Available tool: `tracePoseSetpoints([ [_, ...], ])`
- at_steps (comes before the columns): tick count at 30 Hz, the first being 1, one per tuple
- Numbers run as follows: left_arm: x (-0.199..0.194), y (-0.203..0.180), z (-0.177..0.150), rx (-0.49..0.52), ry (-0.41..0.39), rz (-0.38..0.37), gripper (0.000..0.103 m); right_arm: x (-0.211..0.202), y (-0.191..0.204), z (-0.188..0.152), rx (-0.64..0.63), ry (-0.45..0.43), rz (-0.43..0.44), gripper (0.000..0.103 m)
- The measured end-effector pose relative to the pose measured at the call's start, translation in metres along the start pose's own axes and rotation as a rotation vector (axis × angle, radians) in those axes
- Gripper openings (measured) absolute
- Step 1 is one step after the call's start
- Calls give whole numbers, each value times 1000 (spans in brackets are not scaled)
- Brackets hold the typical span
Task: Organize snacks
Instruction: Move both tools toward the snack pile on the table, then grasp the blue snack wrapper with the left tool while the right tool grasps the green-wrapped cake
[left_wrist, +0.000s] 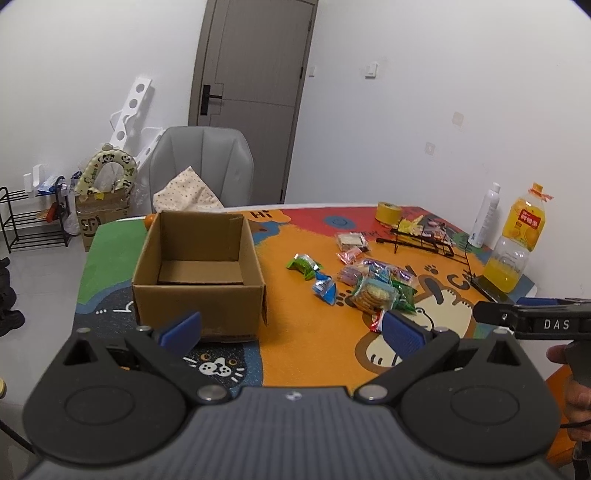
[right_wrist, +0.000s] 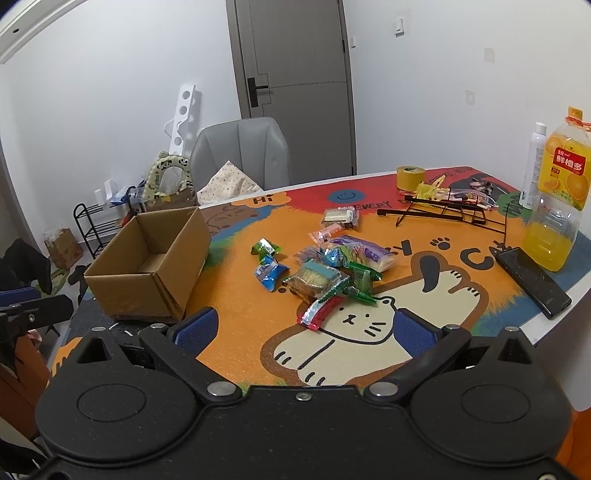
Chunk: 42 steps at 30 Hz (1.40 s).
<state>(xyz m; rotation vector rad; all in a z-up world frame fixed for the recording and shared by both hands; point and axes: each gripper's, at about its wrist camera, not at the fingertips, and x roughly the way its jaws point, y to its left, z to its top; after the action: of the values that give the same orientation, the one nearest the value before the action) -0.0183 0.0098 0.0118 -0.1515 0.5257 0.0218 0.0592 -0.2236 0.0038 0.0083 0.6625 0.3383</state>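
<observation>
An open, empty cardboard box (left_wrist: 199, 258) (right_wrist: 147, 266) stands on the left of the colourful table mat. A pile of wrapped snacks (left_wrist: 373, 288) (right_wrist: 332, 269) lies to its right, with a blue packet (left_wrist: 325, 290) (right_wrist: 269, 273) and a green packet (left_wrist: 304, 264) (right_wrist: 264, 246) nearer the box. A red packet (right_wrist: 321, 310) lies at the pile's near edge. My left gripper (left_wrist: 291, 332) is open and empty, near the box's front. My right gripper (right_wrist: 304, 328) is open and empty, just short of the red packet. The right gripper's tip (left_wrist: 495, 314) shows in the left wrist view.
An orange juice bottle (right_wrist: 557, 192), a white bottle (right_wrist: 533, 166), a black phone (right_wrist: 532, 280), a black wire rack (right_wrist: 443, 210) and a yellow tape roll (right_wrist: 410, 177) stand at the right and back. A grey chair (right_wrist: 243, 155) is behind the table.
</observation>
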Motion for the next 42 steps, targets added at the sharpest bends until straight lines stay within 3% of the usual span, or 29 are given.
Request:
tracePoseSetpoints([
  [10,38,1,-9,5,81,-11,103,25,-14,-9,14,19,53,103],
  [27,88,-10,2,-5,86,-71,103,62,-33,-7,6,-26,98,103],
  [35,113,-24,5,16,63,-85,103,82,-44,-5,2,-26,144,83],
  [42,140,-29,9,-7,81,-130,102,105,-53,2,20,-39,174,83],
])
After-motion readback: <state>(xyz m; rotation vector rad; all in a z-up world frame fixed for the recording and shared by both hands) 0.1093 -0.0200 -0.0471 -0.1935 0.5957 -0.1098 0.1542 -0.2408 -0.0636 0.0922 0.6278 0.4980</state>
